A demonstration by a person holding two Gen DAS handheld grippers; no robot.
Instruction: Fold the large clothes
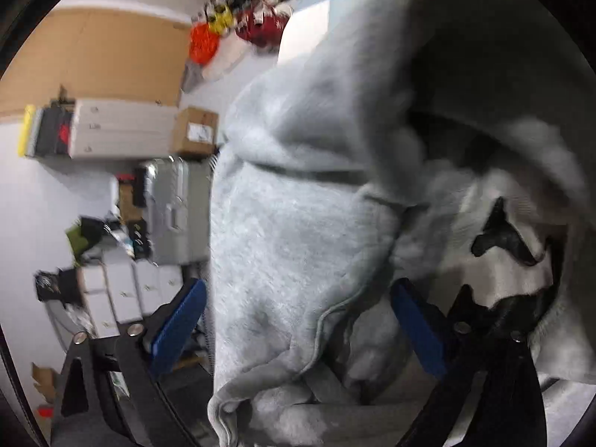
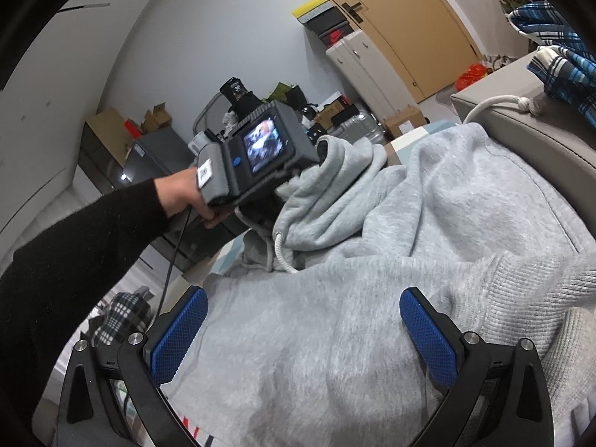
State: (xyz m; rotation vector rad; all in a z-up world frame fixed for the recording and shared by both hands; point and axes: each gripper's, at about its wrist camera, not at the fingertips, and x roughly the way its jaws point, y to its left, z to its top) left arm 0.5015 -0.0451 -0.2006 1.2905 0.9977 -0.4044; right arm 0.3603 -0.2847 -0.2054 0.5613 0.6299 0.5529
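Left gripper [image 1: 298, 320] jaws wide, tilted down over my fleecy grey hoodie [image 1: 298, 223] | right gripper [image 2: 303, 320] released, ribbed hem between pads.

- A pale grey wall [image 2: 208, 37] rises ahead of the right gripper, evenly lit.
- A tan wooden door [image 2: 402, 11] with a dark handle stands ahead and to the right.
- White drawer units [image 2: 357, 63], topped with stacked shoeboxes [image 2: 324, 22], lean by the door.
- A silver suitcase [image 2: 365, 126] and a cardboard box [image 2: 404, 119] sit on the floor further ahead.
- A grey cabinet [image 2: 156, 152] with cardboard boxes on top stands ahead and to the left.
- A grey padded headboard [image 2: 540, 138] runs along the right.
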